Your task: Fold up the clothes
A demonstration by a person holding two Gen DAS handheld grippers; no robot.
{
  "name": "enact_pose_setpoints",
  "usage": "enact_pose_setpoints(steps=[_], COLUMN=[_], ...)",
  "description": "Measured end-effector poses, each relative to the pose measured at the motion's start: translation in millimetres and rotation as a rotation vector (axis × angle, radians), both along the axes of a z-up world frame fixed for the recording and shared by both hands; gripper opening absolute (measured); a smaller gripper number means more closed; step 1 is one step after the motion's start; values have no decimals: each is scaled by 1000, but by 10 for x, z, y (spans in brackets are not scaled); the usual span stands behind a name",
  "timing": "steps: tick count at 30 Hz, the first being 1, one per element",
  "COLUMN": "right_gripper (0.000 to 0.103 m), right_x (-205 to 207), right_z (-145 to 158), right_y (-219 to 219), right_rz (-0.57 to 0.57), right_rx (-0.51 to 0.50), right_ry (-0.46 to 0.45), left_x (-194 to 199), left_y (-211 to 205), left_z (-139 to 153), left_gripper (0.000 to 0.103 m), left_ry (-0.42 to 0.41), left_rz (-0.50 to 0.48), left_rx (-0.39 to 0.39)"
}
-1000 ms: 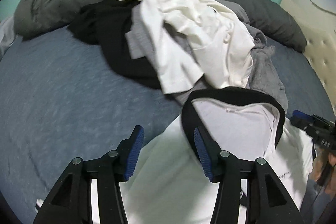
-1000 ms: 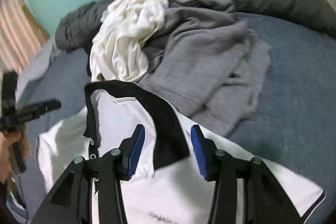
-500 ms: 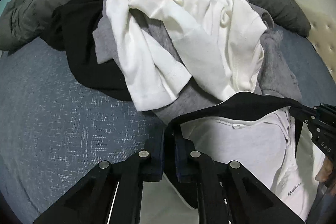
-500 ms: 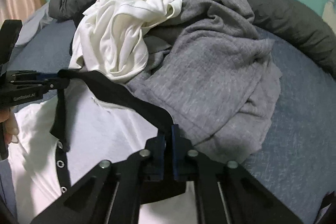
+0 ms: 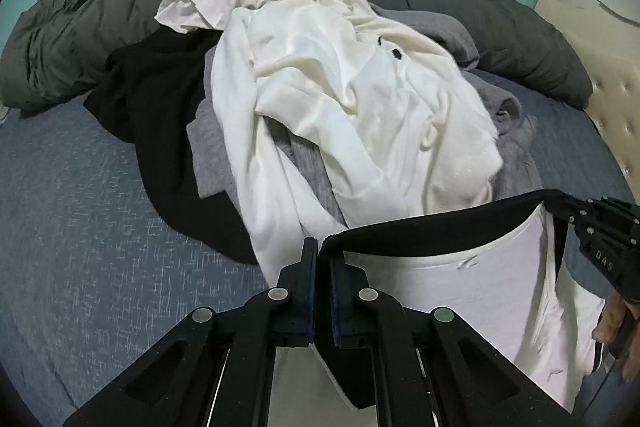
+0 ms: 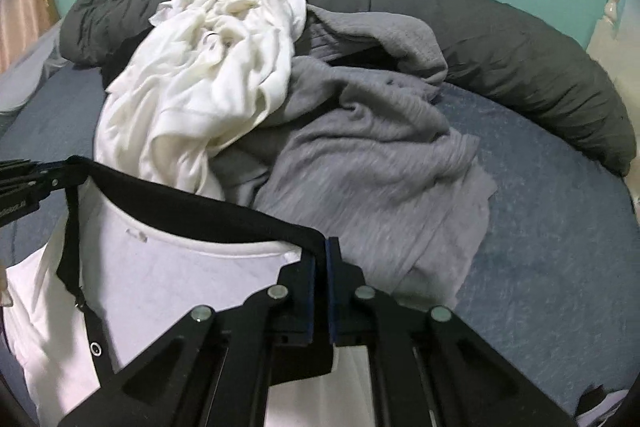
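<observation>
At the near edge of the bed, the white polo shirt hangs between my two grippers by its black collar, its body draping down toward me. My left gripper is pressed together on one end of the collar; my right gripper pinches the other end, with cloth trapped between the blue pads on both. I keep both pinches firm and level so the collar stays taut and the placket hangs straight. In my judgement the next move needs clear sheet: I should lay the shirt flat on the blue bedsheet, well apart from the pile of white cloth, grey knit and black garment behind, so nothing snags.
</observation>
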State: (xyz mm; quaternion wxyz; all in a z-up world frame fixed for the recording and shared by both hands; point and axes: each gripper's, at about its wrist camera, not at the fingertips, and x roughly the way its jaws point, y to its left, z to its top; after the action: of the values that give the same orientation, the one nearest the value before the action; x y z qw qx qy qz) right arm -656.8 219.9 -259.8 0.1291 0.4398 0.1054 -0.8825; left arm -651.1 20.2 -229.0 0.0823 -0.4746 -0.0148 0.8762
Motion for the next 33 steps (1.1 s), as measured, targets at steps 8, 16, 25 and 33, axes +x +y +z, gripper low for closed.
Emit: enact_pose_setpoints(steps=[8,16,25,33], right_gripper=[4,49,63,69], right_x=[-151,-142,111,148], right_z=[-277,-251,63,68], right_y=[-78,113,251,350], right_rz=[27,6,65,-29], right_rx=[-5,-99,-188,-240], right_ry=[-45,-60,-7,-85], left_x=[-81,-23,221,469], left_y=[42,-164,-368,-529], left_z=[-265,-199,93,178], left_gripper=[8,55,67,67], left_ry=[-16,-11,23,22], left_rz=[-19,50,52,47], left_rx=[-18,71,147,142])
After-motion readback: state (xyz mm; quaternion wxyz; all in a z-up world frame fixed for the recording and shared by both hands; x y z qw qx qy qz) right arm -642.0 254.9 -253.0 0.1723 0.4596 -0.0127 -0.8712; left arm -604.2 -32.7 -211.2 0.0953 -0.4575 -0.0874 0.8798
